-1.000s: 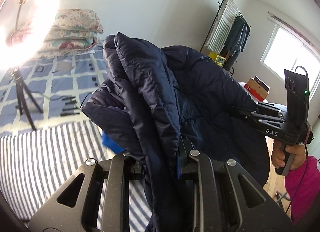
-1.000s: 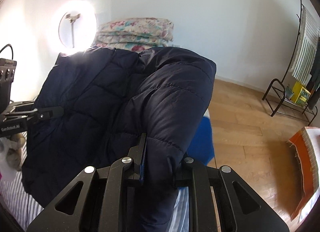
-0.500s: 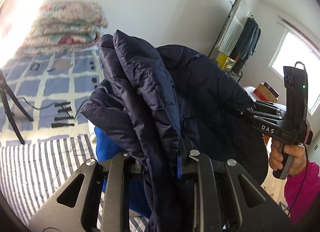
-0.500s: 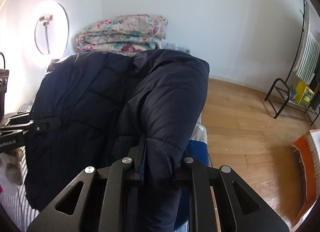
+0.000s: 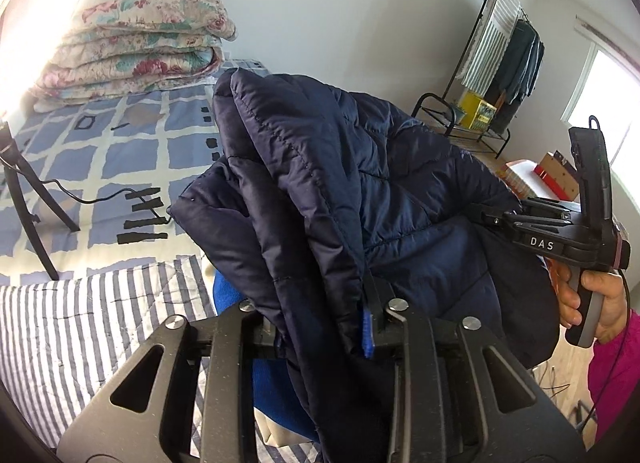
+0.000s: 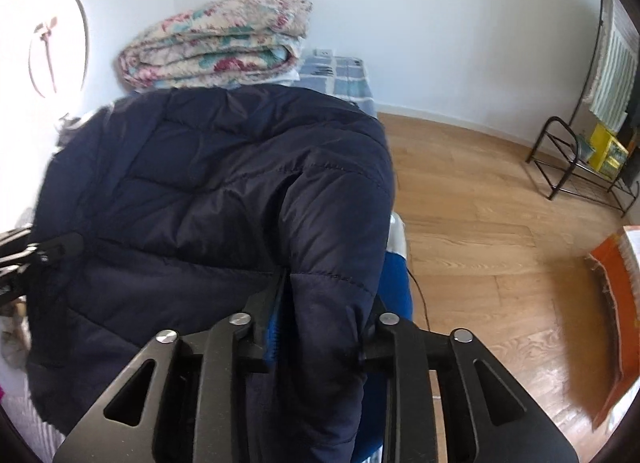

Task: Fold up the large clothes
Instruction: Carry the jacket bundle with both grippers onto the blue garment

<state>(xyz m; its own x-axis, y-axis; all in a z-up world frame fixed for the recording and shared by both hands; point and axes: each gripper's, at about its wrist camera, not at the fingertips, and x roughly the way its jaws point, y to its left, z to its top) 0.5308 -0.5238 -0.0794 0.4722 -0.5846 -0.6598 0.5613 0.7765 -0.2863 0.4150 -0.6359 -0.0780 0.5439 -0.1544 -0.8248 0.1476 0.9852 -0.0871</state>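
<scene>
Two grippers, the left gripper (image 5: 320, 327) and the right gripper (image 6: 324, 327), are opening, each with the navy puffer jacket (image 5: 360, 199) between its jaws. They came down toward the striped bed cover (image 5: 80, 323) at 8 o'clock, so this fold is being let go.

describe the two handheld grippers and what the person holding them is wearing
Both grippers, left gripper and right gripper, are matte black frames with triangular cut-outs, silver rivets and blue finger pads. The right one carries white "DAS" lettering, a grey handle and a thin black cable. The sleeve is magenta.
</scene>
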